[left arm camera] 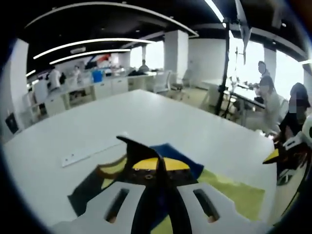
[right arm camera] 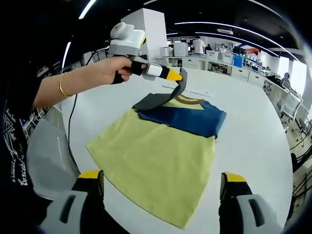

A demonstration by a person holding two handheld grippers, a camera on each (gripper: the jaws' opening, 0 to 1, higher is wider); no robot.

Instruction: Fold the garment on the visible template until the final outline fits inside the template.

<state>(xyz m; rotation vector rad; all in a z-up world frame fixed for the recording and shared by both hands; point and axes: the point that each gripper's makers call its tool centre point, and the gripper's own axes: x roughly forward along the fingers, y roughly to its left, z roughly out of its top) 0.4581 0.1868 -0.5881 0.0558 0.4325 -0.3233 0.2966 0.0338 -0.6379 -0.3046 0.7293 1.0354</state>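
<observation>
A yellow-green garment point(right arm camera: 156, 156) with a blue upper part point(right arm camera: 190, 119) lies flat on the white table point(right arm camera: 253, 136). Its dark grey sleeve point(right arm camera: 156, 100) is lifted off the cloth by my left gripper point(right arm camera: 178, 75), which a hand holds shut on the sleeve's end. In the left gripper view the same gripper point(left arm camera: 158, 165) has its yellow-tipped jaws pressed together on the dark fabric point(left arm camera: 139, 146), over the garment point(left arm camera: 229, 192). My right gripper point(right arm camera: 162, 187) hovers at the garment's near hem, jaws wide apart, holding nothing. It also shows at the far right as the right gripper point(left arm camera: 285, 156).
A thin white strip point(left arm camera: 87, 153) lies on the table beyond the garment, also seen as a strip point(right arm camera: 195, 92). A black cable point(right arm camera: 72, 122) runs along the left table edge beside a grey chair point(right arm camera: 48, 161). Seated people point(left arm camera: 273, 102) and a stand pole point(left arm camera: 225, 63) are past the table.
</observation>
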